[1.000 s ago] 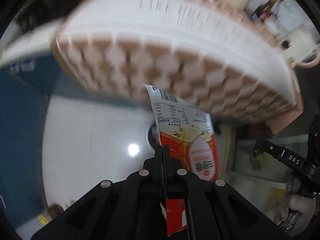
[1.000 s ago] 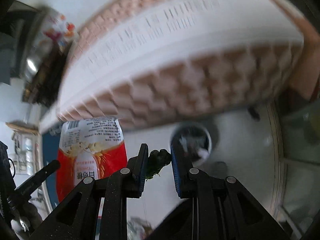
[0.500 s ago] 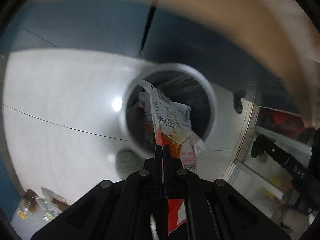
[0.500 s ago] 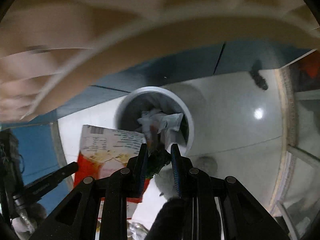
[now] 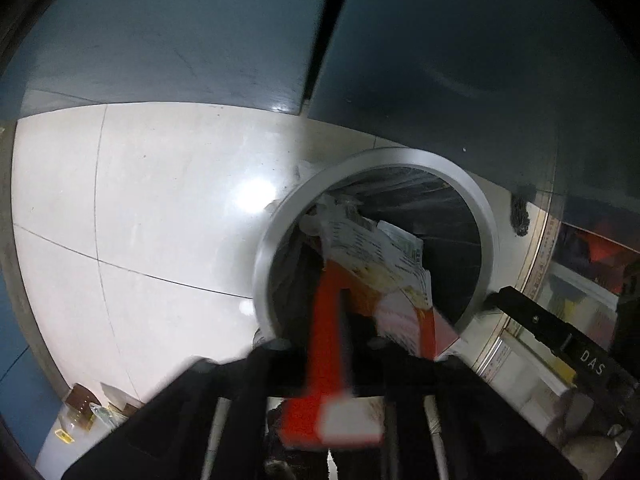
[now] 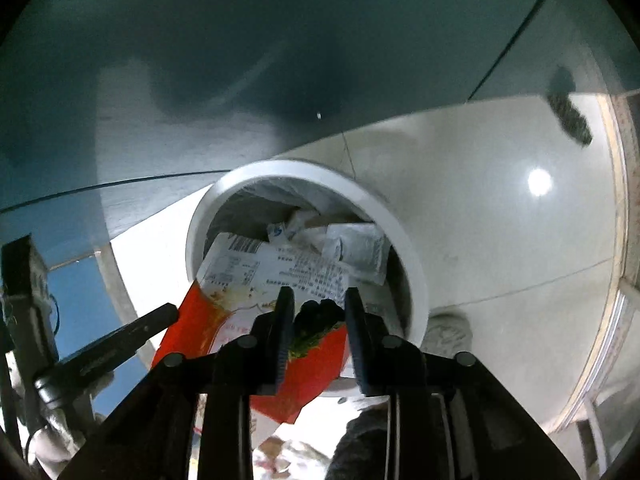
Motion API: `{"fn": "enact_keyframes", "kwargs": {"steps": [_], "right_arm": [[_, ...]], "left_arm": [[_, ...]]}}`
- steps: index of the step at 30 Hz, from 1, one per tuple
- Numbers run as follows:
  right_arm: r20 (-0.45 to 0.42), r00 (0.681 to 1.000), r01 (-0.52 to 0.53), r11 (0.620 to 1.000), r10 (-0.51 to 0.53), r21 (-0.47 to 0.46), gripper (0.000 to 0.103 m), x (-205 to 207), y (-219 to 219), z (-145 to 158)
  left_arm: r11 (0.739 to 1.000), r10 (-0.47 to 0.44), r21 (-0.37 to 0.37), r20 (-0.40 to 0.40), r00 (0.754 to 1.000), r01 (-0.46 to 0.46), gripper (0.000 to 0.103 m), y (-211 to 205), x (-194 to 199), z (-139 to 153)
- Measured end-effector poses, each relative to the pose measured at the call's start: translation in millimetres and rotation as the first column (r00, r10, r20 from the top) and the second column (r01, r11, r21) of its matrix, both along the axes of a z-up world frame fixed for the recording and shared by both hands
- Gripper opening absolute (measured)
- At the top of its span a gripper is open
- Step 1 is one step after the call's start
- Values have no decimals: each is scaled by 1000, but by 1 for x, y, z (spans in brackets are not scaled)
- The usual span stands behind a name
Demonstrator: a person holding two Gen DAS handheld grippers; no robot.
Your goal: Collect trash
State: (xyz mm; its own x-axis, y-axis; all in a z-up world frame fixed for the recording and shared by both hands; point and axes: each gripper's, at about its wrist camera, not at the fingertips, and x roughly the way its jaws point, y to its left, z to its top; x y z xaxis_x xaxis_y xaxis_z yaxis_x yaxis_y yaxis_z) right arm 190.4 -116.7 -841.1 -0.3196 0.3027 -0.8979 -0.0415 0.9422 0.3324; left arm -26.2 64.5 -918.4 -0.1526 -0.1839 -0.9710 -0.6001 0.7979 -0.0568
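Note:
A round white trash bin (image 5: 478, 216) stands on the floor, holding crumpled wrappers. My left gripper (image 5: 326, 344) is blurred; a red and white snack packet (image 5: 328, 320) lies between its spread fingers, its upper end over the bin's mouth. In the right wrist view the same packet (image 6: 248, 276) leans over the bin's rim (image 6: 404, 240). My right gripper (image 6: 320, 312) is shut on a dark green leafy scrap (image 6: 316, 320) just over the bin's near edge.
Dark blue cabinet doors (image 5: 200, 40) rise behind the bin. The pale tiled floor (image 5: 140, 200) spreads to the left. A dark clump (image 6: 568, 112) lies on the floor by a metal threshold. Small litter (image 5: 84, 408) sits at the lower left.
Both grippers have moved closer to the bin. The left fingers have spread apart and the packet now slides from them into the bin's mouth. The right gripper keeps the green scrap.

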Motion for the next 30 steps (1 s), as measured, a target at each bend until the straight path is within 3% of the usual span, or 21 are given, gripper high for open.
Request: {"fn": "enact_keyframes", "kwargs": {"steps": [1, 2, 4, 8, 11, 16, 22, 25, 30], "right_arm": [[-4, 1000, 4, 1000, -4, -6, 52, 1, -2, -2], [-1, 1000, 9, 1000, -9, -11, 62, 0, -3, -1], [4, 1000, 11, 1000, -11, -15, 66, -1, -6, 2], [24, 999, -29, 998, 30, -55, 93, -10, -9, 13], [55, 994, -89, 989, 96, -120, 102, -20, -17, 30], [45, 988, -134, 973, 145, -187, 102, -42, -27, 55], [30, 982, -176, 960, 187, -217, 102, -75, -40, 104], [73, 971, -208, 951, 230, -230, 102, -92, -43, 145], [220, 936, -225, 948, 274, -224, 102, -116, -46, 251]], "left_arm": [[1000, 3, 11, 2, 1000, -3, 84, 4, -3, 2], [1000, 5, 30, 8, 1000, -5, 103, 4, -6, 6], [998, 1, 59, 8, 1000, -2, 103, -2, -12, 11], [998, -5, 61, -21, 1000, 6, 103, -10, -31, 20], [997, 2, 79, -34, 999, 1, 103, -23, -51, 32], [995, 17, 98, -71, 997, -10, 103, -45, -90, 62], [993, 23, 120, -27, 999, -20, 103, -70, -118, 113], [988, 10, 151, 17, 1000, -12, 103, -84, -127, 157], [976, -47, 217, 146, 988, 14, 103, -104, -141, 250]]}}
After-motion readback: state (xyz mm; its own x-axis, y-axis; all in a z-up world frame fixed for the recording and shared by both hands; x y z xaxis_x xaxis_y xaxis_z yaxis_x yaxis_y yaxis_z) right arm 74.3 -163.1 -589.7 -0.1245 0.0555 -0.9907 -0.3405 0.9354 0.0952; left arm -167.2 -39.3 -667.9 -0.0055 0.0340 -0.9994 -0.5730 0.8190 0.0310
